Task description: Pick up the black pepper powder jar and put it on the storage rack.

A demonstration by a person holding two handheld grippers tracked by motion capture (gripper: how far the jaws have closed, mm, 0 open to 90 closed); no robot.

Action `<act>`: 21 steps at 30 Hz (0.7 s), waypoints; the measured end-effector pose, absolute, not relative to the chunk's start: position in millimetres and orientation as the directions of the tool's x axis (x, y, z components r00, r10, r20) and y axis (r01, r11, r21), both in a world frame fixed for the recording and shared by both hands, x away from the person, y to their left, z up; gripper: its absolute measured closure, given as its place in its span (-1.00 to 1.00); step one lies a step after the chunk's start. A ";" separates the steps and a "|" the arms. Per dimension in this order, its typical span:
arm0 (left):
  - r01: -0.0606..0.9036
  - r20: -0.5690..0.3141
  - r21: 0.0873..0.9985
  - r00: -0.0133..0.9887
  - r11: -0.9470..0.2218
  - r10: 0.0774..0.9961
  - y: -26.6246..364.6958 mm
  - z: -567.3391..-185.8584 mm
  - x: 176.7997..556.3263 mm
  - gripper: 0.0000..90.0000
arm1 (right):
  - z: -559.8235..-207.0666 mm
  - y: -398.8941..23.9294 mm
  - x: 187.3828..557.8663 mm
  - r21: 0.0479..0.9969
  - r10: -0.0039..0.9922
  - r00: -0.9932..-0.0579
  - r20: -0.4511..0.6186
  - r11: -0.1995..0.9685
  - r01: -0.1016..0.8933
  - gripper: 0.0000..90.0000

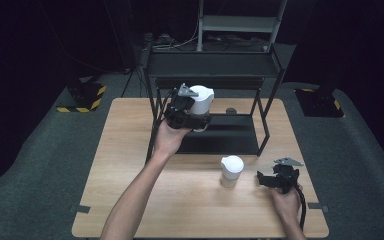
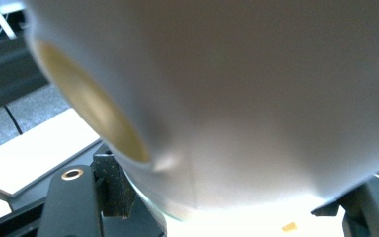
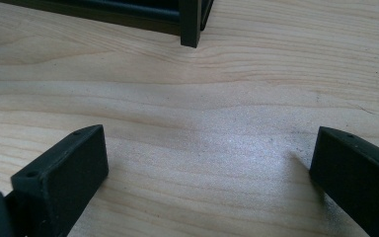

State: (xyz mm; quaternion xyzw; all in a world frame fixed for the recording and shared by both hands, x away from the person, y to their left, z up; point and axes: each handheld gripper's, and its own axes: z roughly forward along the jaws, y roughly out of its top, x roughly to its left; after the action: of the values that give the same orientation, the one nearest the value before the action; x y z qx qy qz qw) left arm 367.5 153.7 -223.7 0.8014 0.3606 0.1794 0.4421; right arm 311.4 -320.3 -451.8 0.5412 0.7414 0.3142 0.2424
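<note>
My left gripper (image 1: 192,117) is shut on a white cup (image 1: 201,101), held up in front of the black metal rack (image 1: 215,75) at the table's far side. In the left gripper view the white cup (image 2: 237,98) is very close and blurred, with a tan opening at its left, and the black jaws press its lower part. A second white cup (image 1: 231,171) stands on the wooden table (image 1: 130,165), right of centre. My right gripper (image 1: 266,179) rests low on the table just right of that cup. Its jaws are wide apart, open, with bare wood between the right gripper's (image 3: 207,173) fingers.
The rack's lower black shelf (image 1: 220,135) lies behind the standing cup; one rack leg (image 3: 191,22) is ahead of the right gripper. Grey floor surrounds the table, with yellow-black striped bases (image 1: 82,97) at the far left.
</note>
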 end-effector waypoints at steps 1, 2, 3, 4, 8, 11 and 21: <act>0.415 -0.027 0.840 0.676 -0.350 0.736 153.2 -220.7 367.7 -0.31 | -451.8 -320.3 311.4 0.728 0.955 -0.297 -0.020 0.217 0.650 -0.99; 0.411 -0.026 0.842 0.678 -0.349 0.735 153.0 -215.3 368.8 -0.31 | -451.8 -320.3 311.4 0.728 0.955 -0.297 -0.020 0.217 0.650 -0.99; 0.408 -0.026 0.844 0.678 -0.347 0.734 152.9 -212.3 369.4 -0.31 | -451.8 -320.3 311.3 0.728 0.955 -0.297 -0.020 0.218 0.650 -0.99; 0.403 -0.023 0.847 0.679 -0.346 0.734 152.6 -206.7 370.4 -0.31 | -451.9 -320.4 311.3 0.728 0.954 -0.298 -0.020 0.218 0.650 -0.99; 0.400 -0.026 0.853 0.674 -0.336 0.738 152.7 -189.6 377.0 -0.31 | -451.8 -320.3 311.3 0.728 0.955 -0.297 -0.019 0.216 0.650 -0.99; 0.402 -0.026 0.854 0.668 -0.331 0.743 152.7 -177.8 381.7 -0.31 | -452.0 -320.5 311.3 0.729 0.954 -0.298 -0.021 0.219 0.649 -0.99; 0.403 -0.040 0.863 0.656 -0.305 0.754 152.8 -146.7 396.1 -0.31 | -451.8 -320.4 311.3 0.728 0.955 -0.297 -0.019 0.217 0.650 -0.99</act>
State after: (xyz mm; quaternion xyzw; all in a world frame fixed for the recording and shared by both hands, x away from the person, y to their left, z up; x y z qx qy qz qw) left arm 396.1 152.8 -146.7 0.7849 0.3685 0.1907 0.4603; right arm 311.3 -320.4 -451.8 0.5411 0.7415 0.3142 0.2422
